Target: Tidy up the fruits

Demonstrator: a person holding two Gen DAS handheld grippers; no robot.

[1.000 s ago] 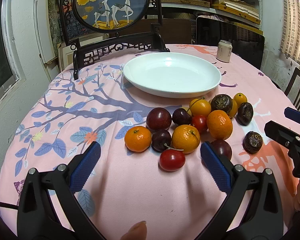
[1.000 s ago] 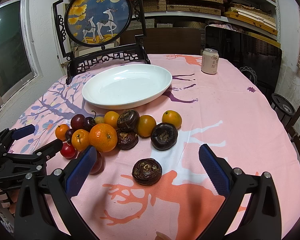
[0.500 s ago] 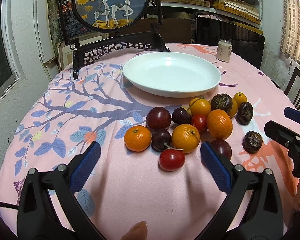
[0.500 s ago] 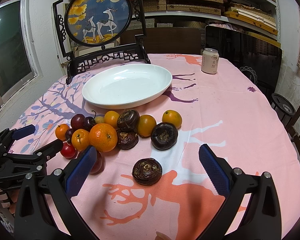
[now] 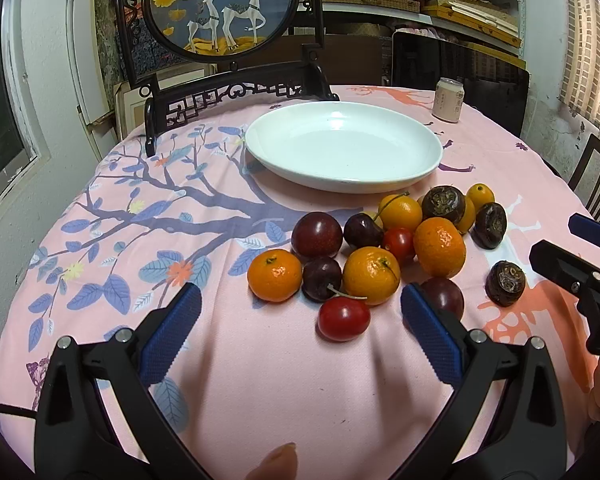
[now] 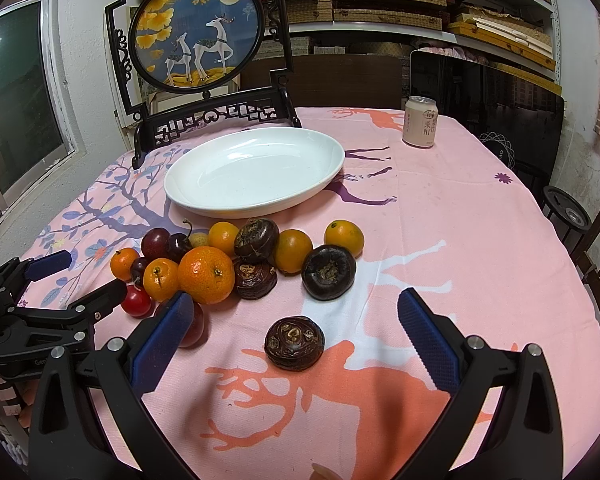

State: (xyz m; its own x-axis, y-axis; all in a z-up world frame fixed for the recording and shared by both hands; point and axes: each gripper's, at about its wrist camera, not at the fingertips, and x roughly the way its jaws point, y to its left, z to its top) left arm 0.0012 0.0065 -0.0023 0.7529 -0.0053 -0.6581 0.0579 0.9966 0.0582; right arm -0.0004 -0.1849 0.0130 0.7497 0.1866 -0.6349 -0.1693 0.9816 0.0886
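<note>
I have my left gripper (image 5: 300, 320) spread wide and holding nothing, hovering low over the pink tablecloth (image 5: 100, 280). Just ahead of it, between its blue pads (image 5: 172, 332), sits a red cherry tomato (image 5: 343, 318), with the pile of fruit (image 5: 380, 248) directly beyond: tangerines, dark plums and cherries touching one another. The white plate (image 5: 340, 152) lies farther ahead, bare inside.

My right gripper (image 6: 296, 320) is likewise wide open and empty. A lone dark water chestnut (image 6: 294, 343) rests on the cloth between its fingers, apart from the heap, which lies ahead and to its left. A drink can (image 6: 420, 121) stands far ahead to the right, near the table edge.
</note>
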